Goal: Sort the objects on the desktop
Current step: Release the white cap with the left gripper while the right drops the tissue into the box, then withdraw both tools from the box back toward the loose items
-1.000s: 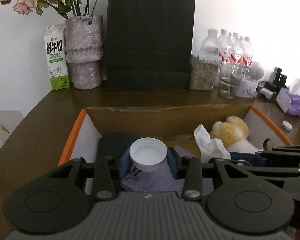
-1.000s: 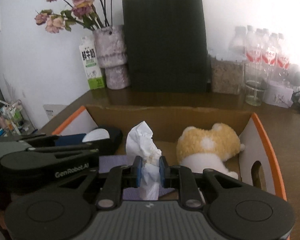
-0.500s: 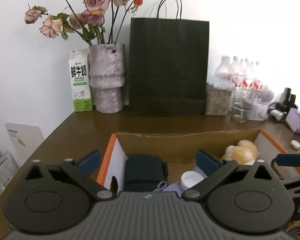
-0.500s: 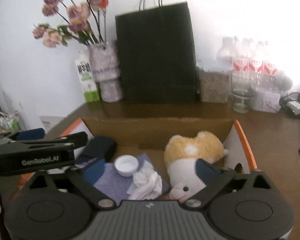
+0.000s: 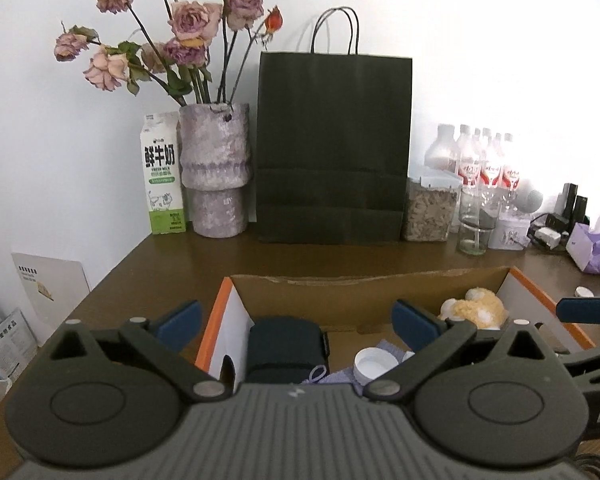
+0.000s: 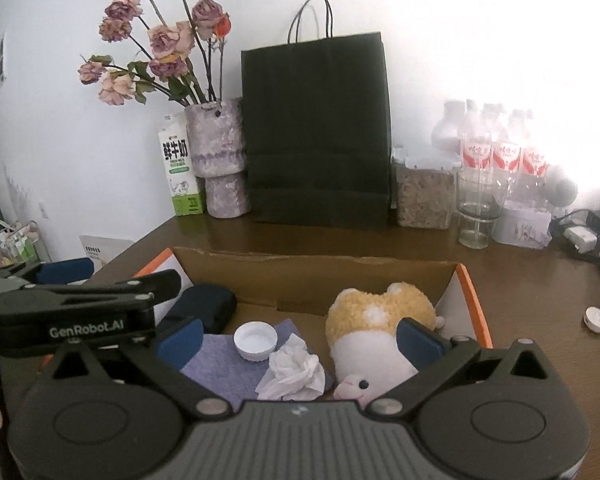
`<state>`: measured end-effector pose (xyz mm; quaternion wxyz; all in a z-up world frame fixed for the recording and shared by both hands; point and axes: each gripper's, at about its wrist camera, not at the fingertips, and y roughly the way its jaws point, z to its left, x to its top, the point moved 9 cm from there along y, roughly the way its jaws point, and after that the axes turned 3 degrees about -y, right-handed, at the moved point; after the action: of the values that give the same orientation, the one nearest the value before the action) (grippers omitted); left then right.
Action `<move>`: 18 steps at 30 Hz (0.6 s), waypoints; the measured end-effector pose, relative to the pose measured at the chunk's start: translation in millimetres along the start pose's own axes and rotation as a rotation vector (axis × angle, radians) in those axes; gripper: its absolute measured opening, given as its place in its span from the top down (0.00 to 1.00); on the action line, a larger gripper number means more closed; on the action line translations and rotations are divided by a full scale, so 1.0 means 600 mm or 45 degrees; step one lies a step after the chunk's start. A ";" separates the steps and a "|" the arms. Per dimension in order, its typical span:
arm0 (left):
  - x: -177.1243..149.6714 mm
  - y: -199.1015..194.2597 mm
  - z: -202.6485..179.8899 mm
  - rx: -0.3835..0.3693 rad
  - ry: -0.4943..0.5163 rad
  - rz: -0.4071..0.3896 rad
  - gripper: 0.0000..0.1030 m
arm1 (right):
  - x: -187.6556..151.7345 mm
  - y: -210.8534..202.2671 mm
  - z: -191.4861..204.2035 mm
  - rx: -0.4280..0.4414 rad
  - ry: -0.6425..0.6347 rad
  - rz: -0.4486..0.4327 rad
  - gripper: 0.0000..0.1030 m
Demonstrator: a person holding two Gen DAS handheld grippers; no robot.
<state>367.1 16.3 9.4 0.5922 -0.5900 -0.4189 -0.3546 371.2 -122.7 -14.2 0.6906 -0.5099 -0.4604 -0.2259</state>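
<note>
Both grippers, left [image 5: 296,316] and right [image 6: 300,334], spread wide and empty above the cardboard box [image 6: 316,266]; risk of clipping its near edge or overlooking the small white cap [image 6: 596,319] by the table's right edge.

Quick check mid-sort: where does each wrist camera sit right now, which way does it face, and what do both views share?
Left wrist: on the left gripper, jaws open, facing the cardboard box; the right gripper's finger shows.
Right wrist: on the right gripper, open over the crumpled tissue; the left gripper shows.
Shared: white cap, plush toy, black bag.
</note>
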 end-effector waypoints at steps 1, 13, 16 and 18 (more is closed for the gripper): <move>0.003 -0.006 0.000 -0.001 -0.006 -0.008 0.00 | 0.003 -0.005 0.001 -0.003 -0.007 -0.008 0.00; 0.017 -0.118 -0.012 -0.044 -0.006 -0.110 0.00 | 0.016 -0.115 0.028 -0.007 -0.096 -0.126 0.00; 0.010 -0.150 -0.017 -0.058 0.004 -0.122 0.00 | 0.008 -0.145 0.034 -0.005 -0.109 -0.141 0.00; 0.001 -0.168 -0.021 -0.073 0.008 -0.119 0.00 | -0.001 -0.166 0.037 -0.004 -0.114 -0.148 0.00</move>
<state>275.9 -1.3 51.1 0.5592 -0.5853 -0.4338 -0.3957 284.3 -140.0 36.1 0.6543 -0.4929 -0.5194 -0.2433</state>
